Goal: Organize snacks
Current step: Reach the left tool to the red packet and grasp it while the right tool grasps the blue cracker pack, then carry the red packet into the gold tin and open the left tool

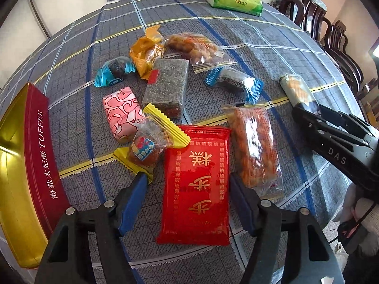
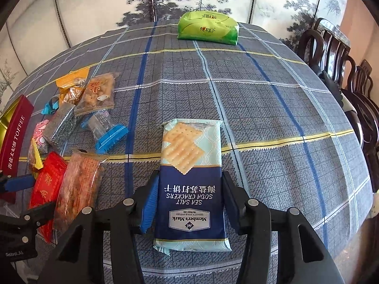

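My left gripper [image 1: 189, 184] is open, its jaws on either side of a red cake packet [image 1: 196, 184] that lies flat on the table. My right gripper [image 2: 188, 182] has its jaws pressed against both sides of a blue sea salt soda cracker pack [image 2: 191, 179], which rests on the cloth; it also shows in the left wrist view [image 1: 297, 90]. Several wrapped snacks lie in a loose pile: a grey sesame bar [image 1: 167, 85], a pink packet [image 1: 122, 112], an orange-red clear packet [image 1: 257, 149], a yellow-edged sweet [image 1: 151, 139] and blue-wrapped sweets [image 1: 234, 80].
An open red and gold toffee tin [image 1: 38, 156] stands at the left edge. A green tissue pack [image 2: 208, 28] lies at the table's far side. The table has a grey checked cloth [image 2: 272, 118]. Dark wooden chairs [image 2: 343, 71] line the right side. A painted screen stands behind.
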A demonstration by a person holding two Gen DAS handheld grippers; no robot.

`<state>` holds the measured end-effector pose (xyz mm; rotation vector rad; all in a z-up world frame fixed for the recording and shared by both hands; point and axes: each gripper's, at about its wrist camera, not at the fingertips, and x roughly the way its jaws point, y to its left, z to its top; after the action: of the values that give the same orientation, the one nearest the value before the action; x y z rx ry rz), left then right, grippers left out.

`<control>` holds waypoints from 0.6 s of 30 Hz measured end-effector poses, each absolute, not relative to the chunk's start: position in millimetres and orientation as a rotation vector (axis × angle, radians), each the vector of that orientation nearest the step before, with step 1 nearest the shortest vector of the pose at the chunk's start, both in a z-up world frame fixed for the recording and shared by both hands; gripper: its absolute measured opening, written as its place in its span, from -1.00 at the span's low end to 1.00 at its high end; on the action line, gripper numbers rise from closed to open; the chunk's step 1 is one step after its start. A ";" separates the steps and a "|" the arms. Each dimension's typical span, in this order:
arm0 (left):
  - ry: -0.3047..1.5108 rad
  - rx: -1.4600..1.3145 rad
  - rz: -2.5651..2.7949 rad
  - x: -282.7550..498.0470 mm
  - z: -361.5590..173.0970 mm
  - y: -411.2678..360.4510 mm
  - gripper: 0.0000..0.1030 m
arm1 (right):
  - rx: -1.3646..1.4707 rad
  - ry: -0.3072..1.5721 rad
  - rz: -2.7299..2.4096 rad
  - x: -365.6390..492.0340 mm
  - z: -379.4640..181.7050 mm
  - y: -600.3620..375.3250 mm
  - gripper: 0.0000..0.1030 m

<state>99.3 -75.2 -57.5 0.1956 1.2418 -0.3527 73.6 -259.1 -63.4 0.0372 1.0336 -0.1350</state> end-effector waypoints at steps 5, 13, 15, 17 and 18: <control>1.246 0.218 -0.340 100.3 -54.8 -81.0 -0.17 | 0.036 1.027 -0.135 73.5 -63.2 -258.8 0.00; 1.288 0.140 -0.378 88.7 -51.5 -61.7 -0.22 | 0.045 1.033 -0.140 74.0 -63.9 -259.0 0.00; 1.291 0.135 -0.385 83.6 -49.1 -58.8 -0.23 | 0.042 1.037 -0.141 74.4 -64.0 -258.8 0.00; 1.284 0.129 -0.402 77.8 -43.8 -55.9 -0.23 | 0.045 1.043 -0.143 75.6 -64.0 -258.9 0.00; 1.275 0.125 -0.405 74.7 -39.9 -54.2 -0.23 | 0.043 1.046 -0.142 76.1 -64.0 -258.9 0.00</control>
<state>74.7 -54.2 -39.9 0.1245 1.2752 -0.4053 76.1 -258.9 -64.0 0.0431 1.0462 -0.1425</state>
